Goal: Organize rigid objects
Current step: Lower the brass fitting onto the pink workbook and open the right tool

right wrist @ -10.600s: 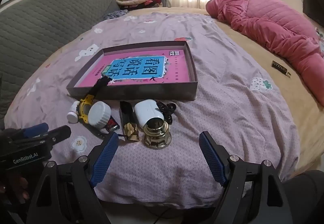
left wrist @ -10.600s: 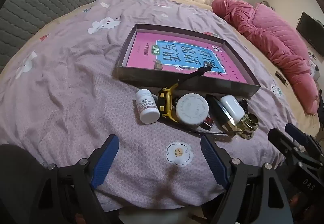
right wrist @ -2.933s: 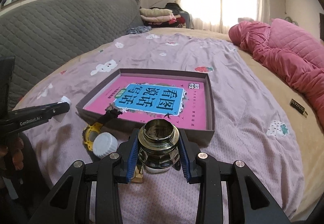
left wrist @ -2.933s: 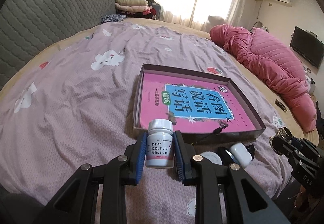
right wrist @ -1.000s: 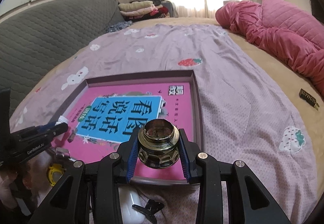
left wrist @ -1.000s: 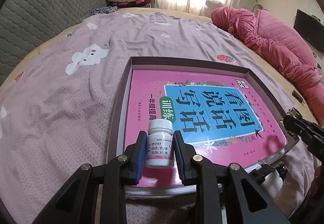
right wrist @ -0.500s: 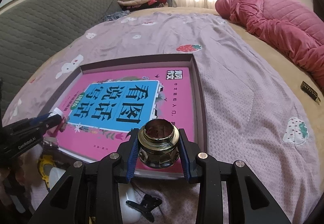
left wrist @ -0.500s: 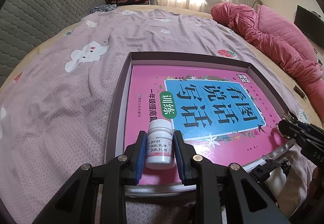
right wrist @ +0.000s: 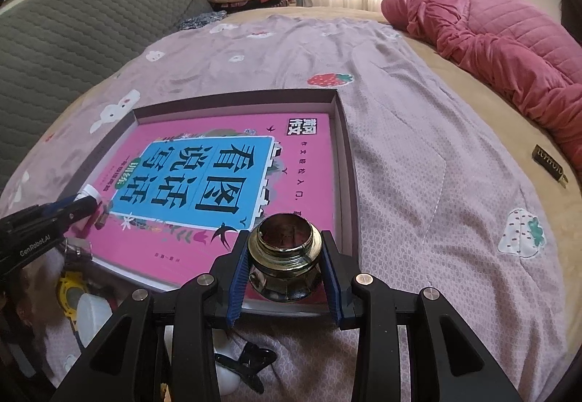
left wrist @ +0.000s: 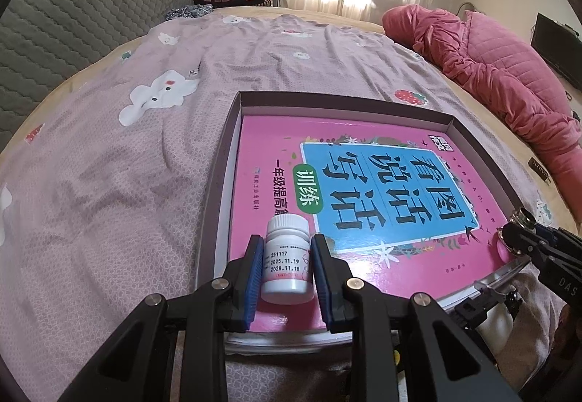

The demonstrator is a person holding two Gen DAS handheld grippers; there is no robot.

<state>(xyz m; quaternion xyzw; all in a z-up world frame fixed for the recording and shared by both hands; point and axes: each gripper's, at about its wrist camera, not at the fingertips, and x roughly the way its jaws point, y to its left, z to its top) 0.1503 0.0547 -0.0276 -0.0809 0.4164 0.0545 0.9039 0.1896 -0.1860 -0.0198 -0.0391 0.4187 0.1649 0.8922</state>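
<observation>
Two grippers are both clenched on things over a shallow tray that lies on the bed. The left gripper grasps a white pill bottle upright between its blue pads, the label with printed dates facing the camera; the bottle is at the near left corner of the tray, over the pink book that fills the tray's floor, though whether its base touches the book I cannot tell. The right gripper grasps a dark glass jar with a brass-coloured threaded neck, mouth up and open, at the near right corner of the same tray, just inside its right wall and over the book; contact with the cover cannot be told here either. In the right wrist view the left gripper shows at the left edge with the bottle's cap at its tip. Below the tray's near edge, on the purple bedsheet, lie a yellow ring-shaped item, a white object and a black clip. A pink quilted duvet is heaped at the far right, and a small dark box lies near it.
</observation>
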